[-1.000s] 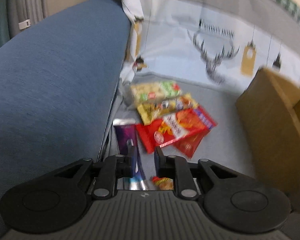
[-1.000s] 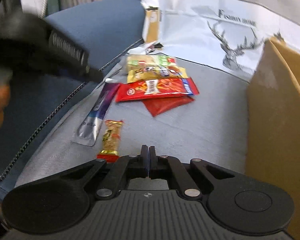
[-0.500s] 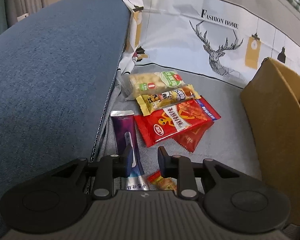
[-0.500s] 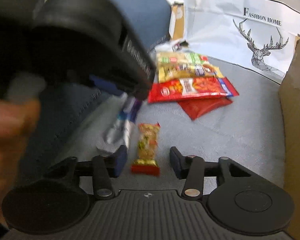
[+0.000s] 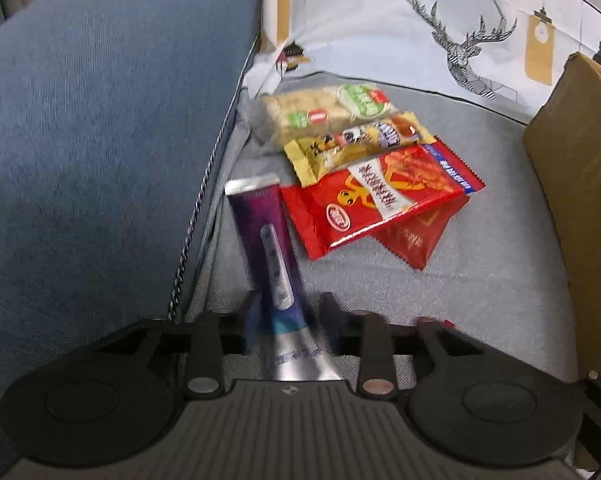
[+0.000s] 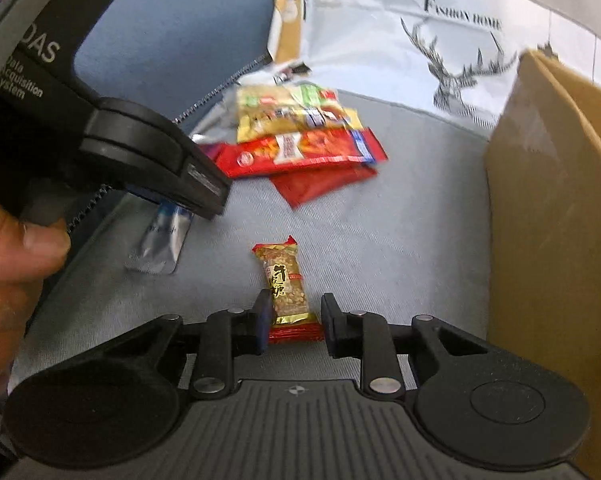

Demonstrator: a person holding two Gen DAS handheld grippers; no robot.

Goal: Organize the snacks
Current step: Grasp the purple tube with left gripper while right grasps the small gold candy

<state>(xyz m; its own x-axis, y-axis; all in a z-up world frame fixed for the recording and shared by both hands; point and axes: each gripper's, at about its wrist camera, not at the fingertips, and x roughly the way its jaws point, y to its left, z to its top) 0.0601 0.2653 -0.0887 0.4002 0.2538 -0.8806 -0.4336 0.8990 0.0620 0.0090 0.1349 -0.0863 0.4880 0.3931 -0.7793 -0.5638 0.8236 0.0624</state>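
We've got our left gripper (image 5: 288, 316) spread around the purple sachet (image 5: 266, 236), which lies by the grey cushion's (image 5: 480, 292) left edge next to the blue armrest (image 5: 100, 120). Our right gripper (image 6: 294, 322) is spread too, straddling the peanut candy (image 6: 284, 284) mid-cushion. Cardboard box (image 6: 556, 208) sits at the right edge.

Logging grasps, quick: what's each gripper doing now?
Left gripper: open, straddling the purple packet.
Right gripper: open, straddling the peanut candy.
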